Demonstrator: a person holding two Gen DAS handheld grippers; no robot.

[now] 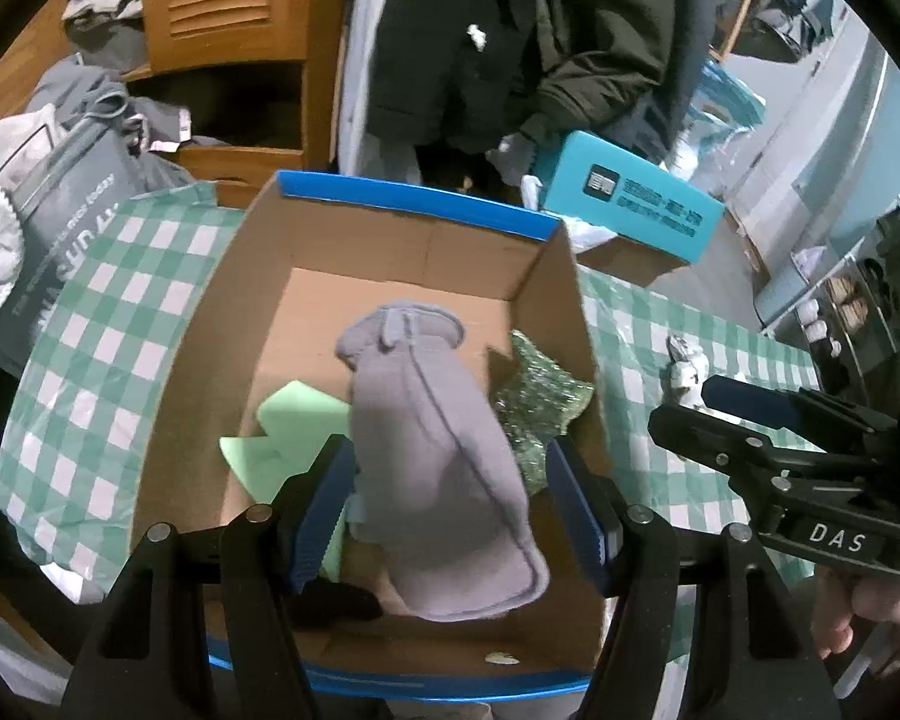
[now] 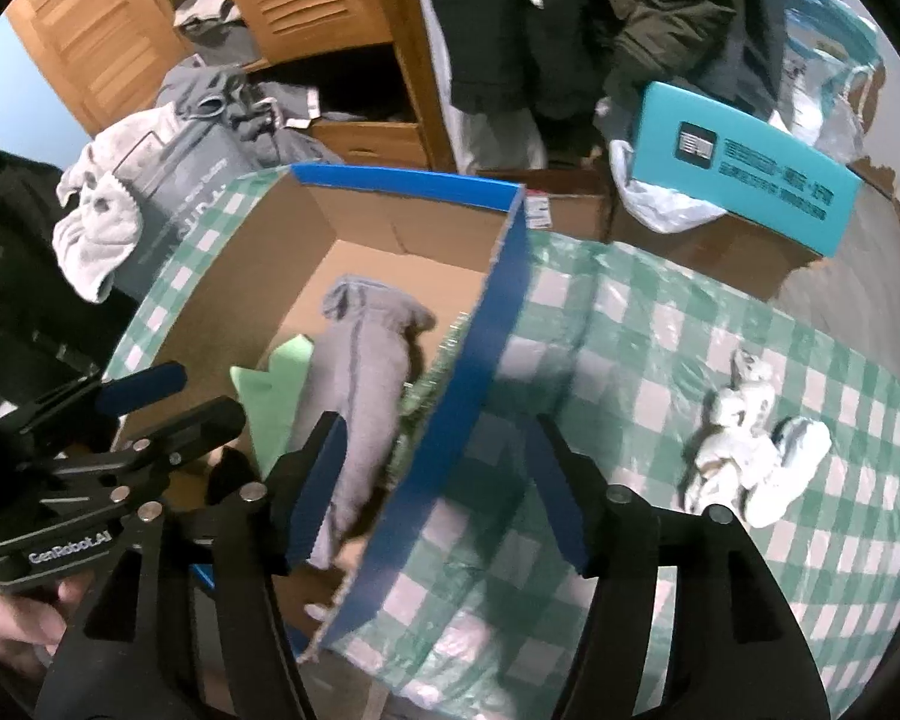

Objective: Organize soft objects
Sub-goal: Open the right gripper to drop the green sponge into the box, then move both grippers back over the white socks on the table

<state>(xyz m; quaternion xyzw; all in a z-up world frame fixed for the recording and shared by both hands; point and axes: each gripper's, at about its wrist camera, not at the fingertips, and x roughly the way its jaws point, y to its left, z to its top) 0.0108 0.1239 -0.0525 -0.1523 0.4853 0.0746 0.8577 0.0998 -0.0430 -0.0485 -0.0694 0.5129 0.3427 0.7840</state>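
Both your grippers hang open over the cardboard box, and the grey fleece piece lies loose inside it.

Your left gripper (image 1: 450, 510) points down into the cardboard box (image 1: 384, 240), its blue pads spread either side of the grey fleece piece (image 1: 444, 468) without pressing on it. The fleece lies on the box floor, overlapping a light green cloth (image 1: 288, 432) on one side, with a glittery green item (image 1: 534, 402) against the wall on the other. Your right gripper (image 2: 438, 492) has its jaws apart astride the box's blue outer wall (image 2: 480, 372), holding nothing. Out on the green-checked desk (image 2: 660, 360), well apart from the box, a small bundle of white soft things (image 2: 756, 456) lies waiting. A teal box (image 2: 744, 168) sits beyond the desk's far edge.
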